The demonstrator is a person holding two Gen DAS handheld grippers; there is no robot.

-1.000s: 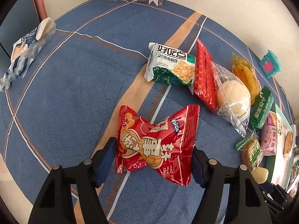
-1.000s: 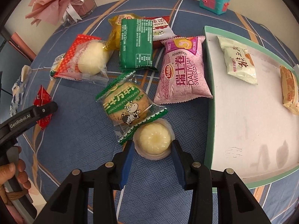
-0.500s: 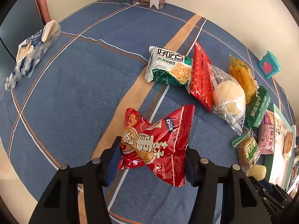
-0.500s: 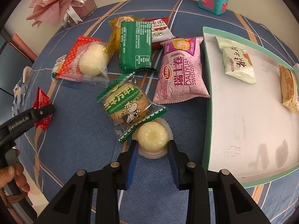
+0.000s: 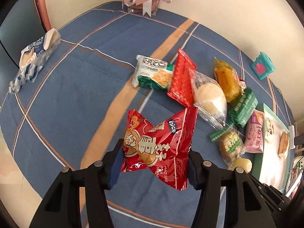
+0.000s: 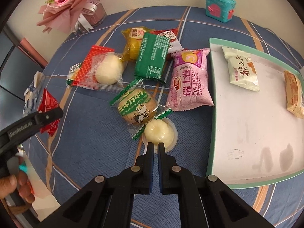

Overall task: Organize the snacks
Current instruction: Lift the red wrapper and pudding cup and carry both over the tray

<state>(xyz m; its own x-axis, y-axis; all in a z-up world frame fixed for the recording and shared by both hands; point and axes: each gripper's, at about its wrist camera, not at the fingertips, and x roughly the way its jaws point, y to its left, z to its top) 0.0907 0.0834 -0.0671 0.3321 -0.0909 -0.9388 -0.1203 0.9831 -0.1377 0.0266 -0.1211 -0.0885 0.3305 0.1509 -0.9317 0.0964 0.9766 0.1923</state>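
Note:
A red snack packet (image 5: 157, 146) hangs clear of the blue tablecloth, with my left gripper (image 5: 154, 157) shut on its two sides. The same packet (image 6: 48, 110) shows at the left edge of the right wrist view. A small jelly cup (image 6: 159, 133) sits on the cloth beside a green-wrapped cookie (image 6: 135, 106). My right gripper (image 6: 155, 146) is shut, its tips pinching the cup's near rim. A teal-rimmed white tray (image 6: 210, 95) to the right holds a white packet (image 6: 241, 72) and an orange one (image 6: 294, 93).
A pink Swiss roll packet (image 6: 190, 83), a green packet (image 6: 152, 57), a wrapped bun (image 6: 106, 70) and a yellow packet (image 6: 133, 41) lie clustered left of the tray. A teal toy box (image 6: 218, 5) and a bouquet (image 6: 72, 5) stand at the back. A blue-white bag (image 5: 36, 57) lies far left.
My left gripper closed on the red packet and raised it off the cloth. The right jaws went from flanking the jelly cup to shut at its near rim.

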